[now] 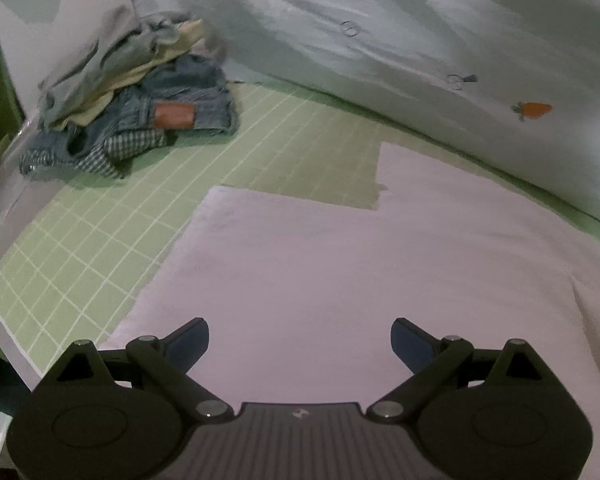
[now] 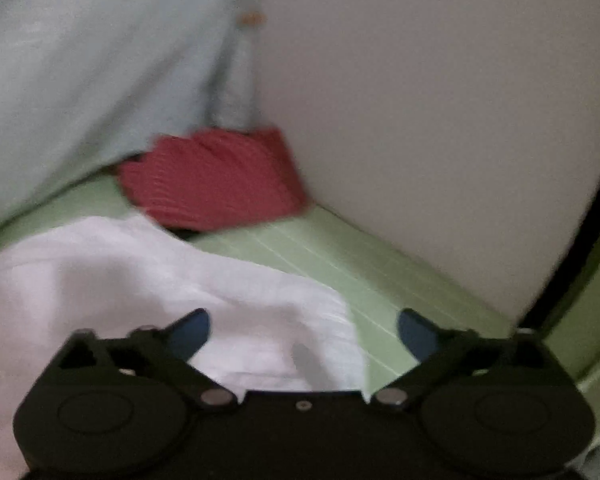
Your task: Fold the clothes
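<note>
A pale pink garment lies spread flat on the green grid mat. My left gripper is open and empty, just above the garment's near part. In the right wrist view the same pale garment lies rumpled at its edge on the mat. My right gripper is open and empty, over the garment's right edge. The right wrist view is blurred.
A pile of clothes, with denim and a checked shirt, sits at the mat's far left. A folded red striped garment lies in the far corner. A pale blue cloth with carrot prints hangs behind. A white wall bounds the right.
</note>
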Demonstrator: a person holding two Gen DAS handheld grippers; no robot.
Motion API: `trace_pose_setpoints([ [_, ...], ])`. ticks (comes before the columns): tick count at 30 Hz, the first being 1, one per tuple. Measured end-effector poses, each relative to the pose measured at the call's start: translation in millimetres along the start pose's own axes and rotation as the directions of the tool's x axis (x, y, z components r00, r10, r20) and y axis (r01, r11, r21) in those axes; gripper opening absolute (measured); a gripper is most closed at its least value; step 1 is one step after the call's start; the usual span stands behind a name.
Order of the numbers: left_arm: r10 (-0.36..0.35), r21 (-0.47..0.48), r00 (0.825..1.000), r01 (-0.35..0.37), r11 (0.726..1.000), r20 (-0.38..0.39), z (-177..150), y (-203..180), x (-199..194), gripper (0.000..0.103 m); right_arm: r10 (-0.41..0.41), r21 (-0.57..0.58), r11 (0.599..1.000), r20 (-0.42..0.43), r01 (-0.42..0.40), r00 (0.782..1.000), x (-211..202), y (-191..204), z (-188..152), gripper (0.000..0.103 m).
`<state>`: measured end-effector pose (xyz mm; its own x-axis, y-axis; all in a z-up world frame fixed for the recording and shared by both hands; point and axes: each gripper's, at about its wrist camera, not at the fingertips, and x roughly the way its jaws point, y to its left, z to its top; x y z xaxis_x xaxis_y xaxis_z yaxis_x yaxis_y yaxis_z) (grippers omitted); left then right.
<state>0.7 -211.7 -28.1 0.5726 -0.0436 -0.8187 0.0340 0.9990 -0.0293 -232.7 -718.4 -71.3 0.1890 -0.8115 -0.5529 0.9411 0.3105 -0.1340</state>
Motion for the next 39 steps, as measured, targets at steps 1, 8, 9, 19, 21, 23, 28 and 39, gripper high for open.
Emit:
trace_pose_setpoints([
  [1,0.001,0.011,1.0,-0.001,1.0,0.0,4.2,1.6,2.7,0.097,0.034,-0.004,0.999,0.001,-0.034,0.999,-5.8,11.0,-3.1,0.103],
  [8,-0.037,0.076,0.999,0.036,0.996,0.019,38.5,6.6,22.2,0.097,0.352,0.049,0.936,-0.141,-0.349,0.925,-25.1,103.0,-38.6,0.103],
  [9,-0.046,0.08,0.999,0.044,0.996,0.023,44.0,6.5,27.3,0.097,0.366,0.062,0.931,-0.164,-0.361,0.916,-23.6,115.7,-43.5,0.103],
  [19,-0.109,0.14,0.994,0.111,0.984,-0.021,101.2,-20.5,95.7,0.097,0.306,0.08,0.952,-0.337,-0.297,0.89,5.8,178.5,-58.6,0.103],
  [21,-0.116,0.14,0.993,0.119,0.983,-0.031,111.5,-25.2,107.8,0.097,0.258,0.073,0.966,-0.342,-0.248,0.903,18.6,180.5,-53.2,0.103],
  [23,-0.126,0.136,0.991,0.131,0.982,-0.044,120.3,-30.6,120.8,0.097,0.211,0.067,0.977,-0.346,-0.2,0.914,31.5,182.5,-47.8,0.103],
  [28,-0.118,0.144,0.989,0.13,0.981,-0.093,130.4,-44.7,152.8,0.097,0.182,0.051,0.983,-0.406,-0.176,0.896,43.5,187.3,-54.7,0.103],
  [39,-0.142,0.129,0.974,0.166,0.978,-0.175,139.1,-69.7,203.9,0.097,0.208,0.018,0.975,-0.395,-0.219,0.895,46.7,186.4,-55.7,0.103],
])
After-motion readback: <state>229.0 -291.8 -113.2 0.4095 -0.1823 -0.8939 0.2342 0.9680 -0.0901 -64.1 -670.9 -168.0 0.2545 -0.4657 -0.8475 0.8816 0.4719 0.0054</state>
